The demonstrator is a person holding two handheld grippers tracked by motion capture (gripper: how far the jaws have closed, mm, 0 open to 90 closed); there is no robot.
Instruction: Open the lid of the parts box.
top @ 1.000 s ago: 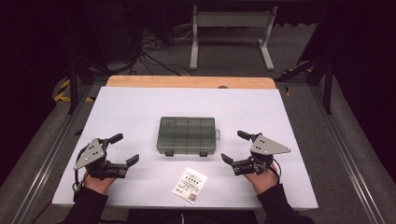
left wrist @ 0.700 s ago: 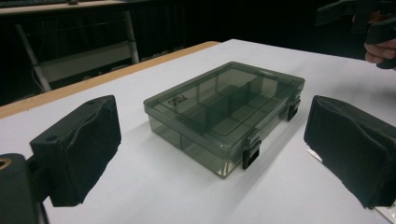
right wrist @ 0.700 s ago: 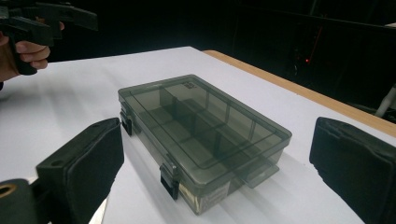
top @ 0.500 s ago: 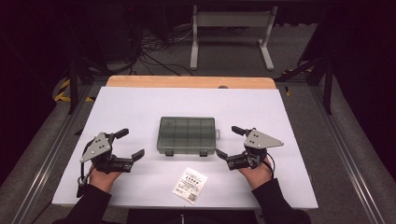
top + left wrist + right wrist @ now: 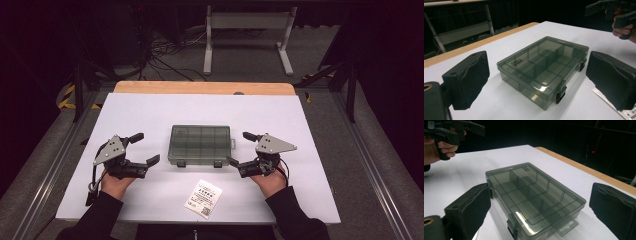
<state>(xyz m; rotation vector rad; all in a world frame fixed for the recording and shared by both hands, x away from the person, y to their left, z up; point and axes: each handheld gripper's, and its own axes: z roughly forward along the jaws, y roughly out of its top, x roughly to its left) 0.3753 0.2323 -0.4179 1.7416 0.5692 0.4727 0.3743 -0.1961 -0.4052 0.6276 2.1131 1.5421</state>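
— Two claws are seen, one to each side. How are they held?

— Both are spread wide with nothing between the pads. The left claw (image 5: pixel 141 148) is held in the person's left hand (image 5: pixel 116 183), low over the worktop (image 5: pixel 310 125). The right claw (image 5: pixel 242 149) is held in the right hand (image 5: pixel 269 181) at a matching height. In each gripper view the two black padded jaws stand far apart at the frame's edges.

— Where is the box found relative to them?

— A smoky transparent compartment box (image 5: pixel 201 145) is laid flat on the worktop between the two claws, close to each yet touched by neither. In the left gripper view the box (image 5: pixel 543 67) is framed in the gap between the jaws, just ahead of the pads, its two dark latches turned toward the person's side. In the right gripper view the box (image 5: pixel 534 195) is likewise seen between the jaws, a hang tab jutting from its near end.

— Is the lid shut?

— It is shown closed; dividers are visible through it, and no contents can be made out.

— Anything else nearby?

— A white printed card (image 5: pixel 203 198) is laid on the worktop nearer the person than the box, between the two forearms.
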